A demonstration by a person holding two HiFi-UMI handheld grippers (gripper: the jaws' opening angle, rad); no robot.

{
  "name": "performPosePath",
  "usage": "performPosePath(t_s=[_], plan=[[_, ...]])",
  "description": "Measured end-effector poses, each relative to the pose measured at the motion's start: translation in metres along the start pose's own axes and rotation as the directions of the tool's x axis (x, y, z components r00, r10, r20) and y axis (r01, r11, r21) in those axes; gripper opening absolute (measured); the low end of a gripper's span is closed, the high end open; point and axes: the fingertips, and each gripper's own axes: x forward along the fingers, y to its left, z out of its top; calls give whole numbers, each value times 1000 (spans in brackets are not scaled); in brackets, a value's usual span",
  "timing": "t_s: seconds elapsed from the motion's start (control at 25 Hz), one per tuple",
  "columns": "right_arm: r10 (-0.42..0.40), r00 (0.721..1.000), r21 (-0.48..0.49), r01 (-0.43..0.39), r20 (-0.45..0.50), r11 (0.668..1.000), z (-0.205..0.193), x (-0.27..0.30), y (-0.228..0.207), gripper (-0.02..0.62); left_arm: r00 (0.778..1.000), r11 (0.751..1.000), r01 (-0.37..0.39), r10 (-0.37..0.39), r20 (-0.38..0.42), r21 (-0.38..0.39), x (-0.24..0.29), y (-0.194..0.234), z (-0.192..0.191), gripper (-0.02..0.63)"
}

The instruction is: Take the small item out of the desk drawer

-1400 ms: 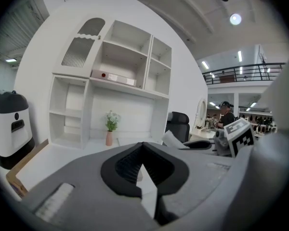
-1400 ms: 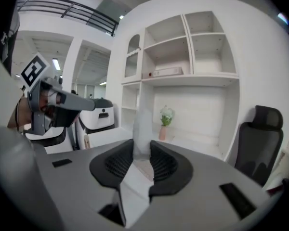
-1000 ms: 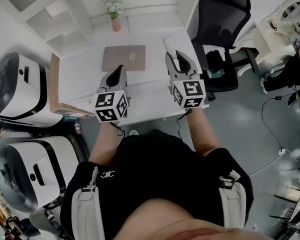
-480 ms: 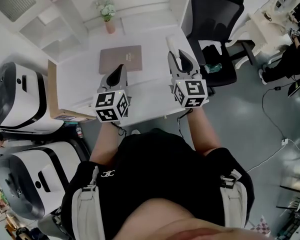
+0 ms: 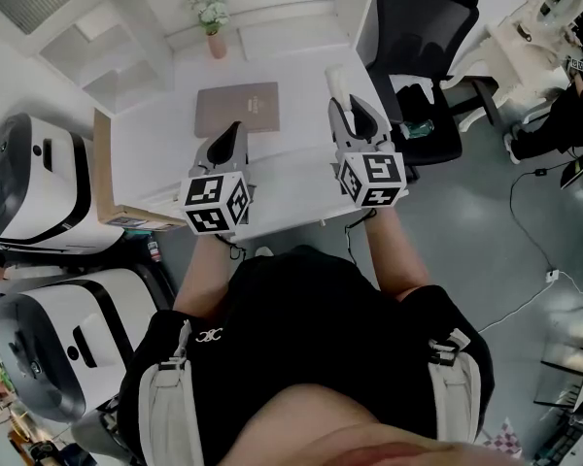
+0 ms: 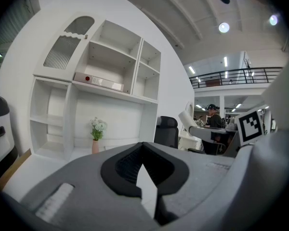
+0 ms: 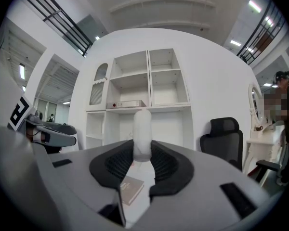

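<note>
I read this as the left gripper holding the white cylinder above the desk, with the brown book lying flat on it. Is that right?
Not quite: the right gripper holds the white cylinder, as the right gripper view shows. The left gripper is shut and empty. The rest stands: above the desk, brown book flat on it.

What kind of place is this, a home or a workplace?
Probably a large open workplace with a study corner: white desk, wall shelves, black office chair, and a railed upper gallery behind.
</note>
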Motion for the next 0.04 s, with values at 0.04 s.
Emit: performPosePath(t_s=[0.04], plan=[[0,1000,1,0,0,1000,0,-1,0,106,1000,1000,0,0,0,0,-1,0,0,14]])
